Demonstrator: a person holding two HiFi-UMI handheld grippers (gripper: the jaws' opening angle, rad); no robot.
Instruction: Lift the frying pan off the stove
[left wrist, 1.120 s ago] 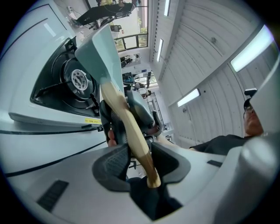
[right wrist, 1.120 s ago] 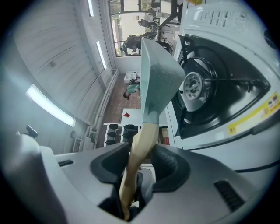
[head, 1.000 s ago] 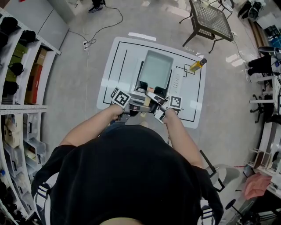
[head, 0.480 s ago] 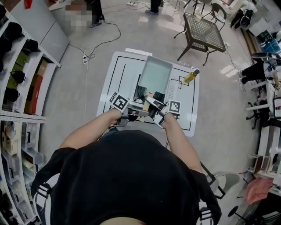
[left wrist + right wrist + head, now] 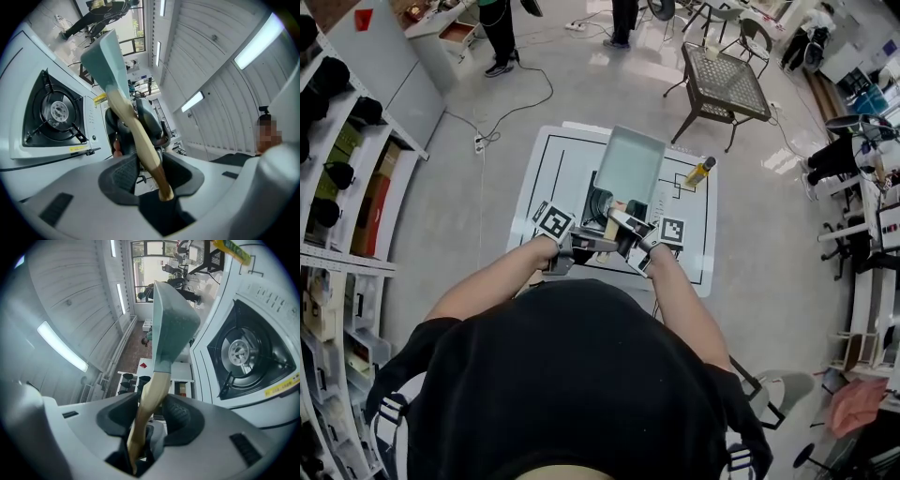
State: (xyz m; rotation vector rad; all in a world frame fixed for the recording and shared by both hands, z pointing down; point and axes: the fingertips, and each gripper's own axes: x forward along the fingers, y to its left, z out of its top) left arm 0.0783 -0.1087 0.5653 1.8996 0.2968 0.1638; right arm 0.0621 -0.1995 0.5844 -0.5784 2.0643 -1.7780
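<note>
Wooden handle (image 5: 136, 131) gripped, frying pan (image 5: 630, 167) clear of the stove (image 5: 56, 112).
My left tongs (image 5: 150, 171) and right tongs (image 5: 152, 416) both clamp it; the pan hangs ahead of them, above the stove. Lifting looks nearly done; next, keep it level.

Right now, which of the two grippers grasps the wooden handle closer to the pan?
The right gripper: it clamps the handle further up, toward the pan; the left gripper pinches its butt end.
</note>
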